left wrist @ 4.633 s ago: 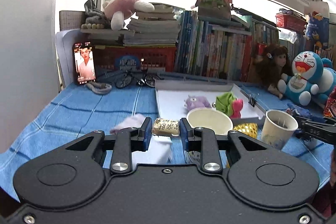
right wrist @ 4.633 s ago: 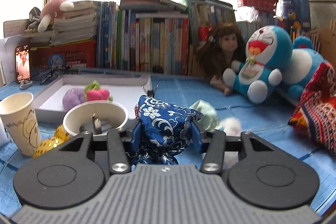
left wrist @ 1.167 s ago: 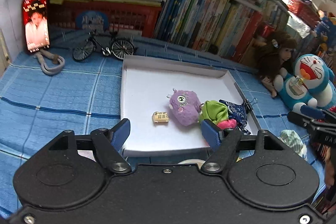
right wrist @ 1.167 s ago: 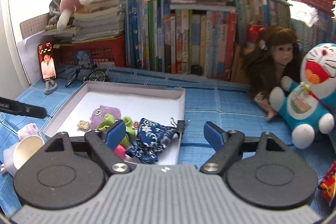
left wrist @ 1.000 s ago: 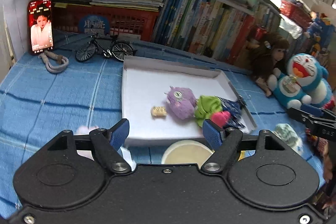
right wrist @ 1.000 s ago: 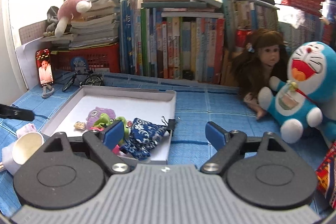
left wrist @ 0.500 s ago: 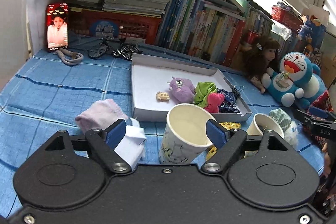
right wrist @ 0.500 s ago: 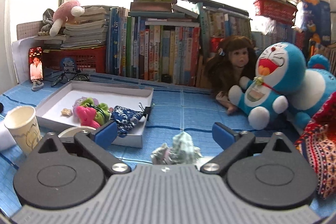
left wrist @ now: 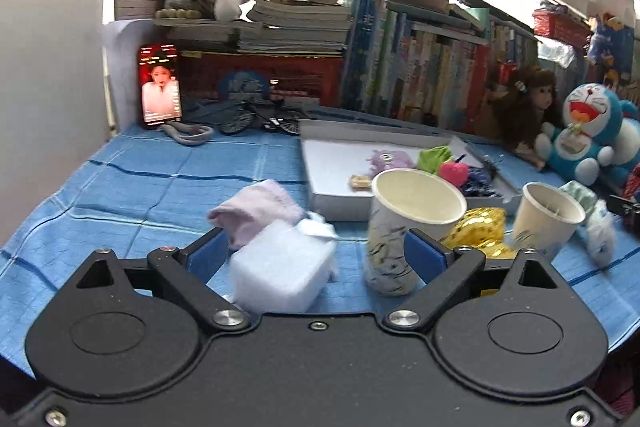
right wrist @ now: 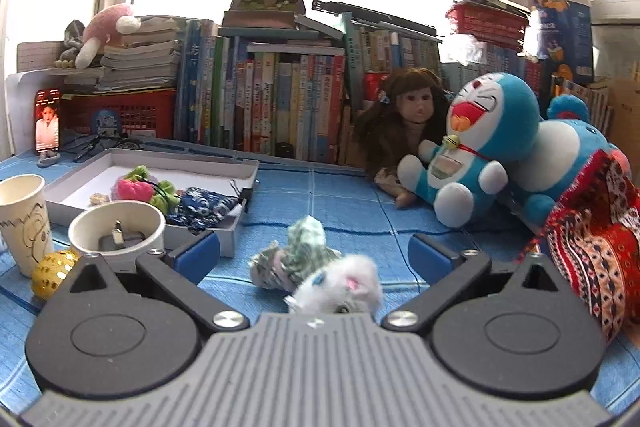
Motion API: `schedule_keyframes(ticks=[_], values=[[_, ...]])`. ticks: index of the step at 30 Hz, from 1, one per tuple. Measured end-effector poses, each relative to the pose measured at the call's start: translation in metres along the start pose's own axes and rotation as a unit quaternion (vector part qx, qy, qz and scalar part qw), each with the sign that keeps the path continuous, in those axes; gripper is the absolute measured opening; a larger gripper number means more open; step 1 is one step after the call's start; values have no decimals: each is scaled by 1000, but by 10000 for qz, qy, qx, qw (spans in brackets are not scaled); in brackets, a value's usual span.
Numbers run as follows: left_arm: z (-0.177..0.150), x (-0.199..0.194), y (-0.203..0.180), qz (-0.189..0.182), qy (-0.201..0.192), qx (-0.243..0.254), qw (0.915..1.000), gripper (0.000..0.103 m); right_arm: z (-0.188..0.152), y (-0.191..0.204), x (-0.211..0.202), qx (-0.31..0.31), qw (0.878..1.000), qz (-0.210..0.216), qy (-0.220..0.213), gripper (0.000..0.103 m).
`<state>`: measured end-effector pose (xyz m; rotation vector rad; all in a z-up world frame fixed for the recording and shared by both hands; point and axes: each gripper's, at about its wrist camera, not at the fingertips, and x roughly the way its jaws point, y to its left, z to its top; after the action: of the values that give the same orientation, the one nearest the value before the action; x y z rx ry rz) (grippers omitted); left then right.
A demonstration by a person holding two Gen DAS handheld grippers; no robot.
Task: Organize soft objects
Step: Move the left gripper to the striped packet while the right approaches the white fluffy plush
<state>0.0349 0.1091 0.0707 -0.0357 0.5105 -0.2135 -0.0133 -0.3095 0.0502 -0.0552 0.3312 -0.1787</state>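
Left gripper (left wrist: pixel 316 253) jaws spread, just widened, pale spongy white block (left wrist: pixel 282 269) lower centre between them, unpinched. Right gripper (right wrist: pixel 314 251) spread over fluffy white plush (right wrist: pixel 340 289). Risk: left jaw toppling printed paper cup (left wrist: pixel 408 223).

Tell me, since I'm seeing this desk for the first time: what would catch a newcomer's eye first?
Probably the big blue-and-white plush cat on the right of the blue cloth, with the brown-haired doll beside it against the books. Nearer, the white tray at left holds small soft toys, and a white fluffy toy lies between the open right gripper's fingers.
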Motion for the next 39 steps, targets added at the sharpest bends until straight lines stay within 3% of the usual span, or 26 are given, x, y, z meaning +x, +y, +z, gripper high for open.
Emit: schedule_keyframes(ticks=[7,17,20,22,25,34,39], values=[[-19,1,12,219,118,-99,9996,97,-19,-2,7,-4,9998,-103,180,103],[-42,-4,5,572,108,599,9965,101,-30,-4,20,337,9990,-97,283,103],[-46,1,2,607,224,776,9949,93,-31,-5,24,419,9984,-165,348,103],[-47,4,4,599,327,786,9946,80,-32,-6,26,452,9980,-226,383,103],[-48,3,9,568,387,696,9952,75,-33,-8,26,522,9970,-274,492,102],[-47,5,32,772,453,254,9957,64,-36,-13,29,744,9945,-289,679,76],[-49,13,37,926,441,-340,9941,69,-36,-8,26,683,9952,-319,617,69]])
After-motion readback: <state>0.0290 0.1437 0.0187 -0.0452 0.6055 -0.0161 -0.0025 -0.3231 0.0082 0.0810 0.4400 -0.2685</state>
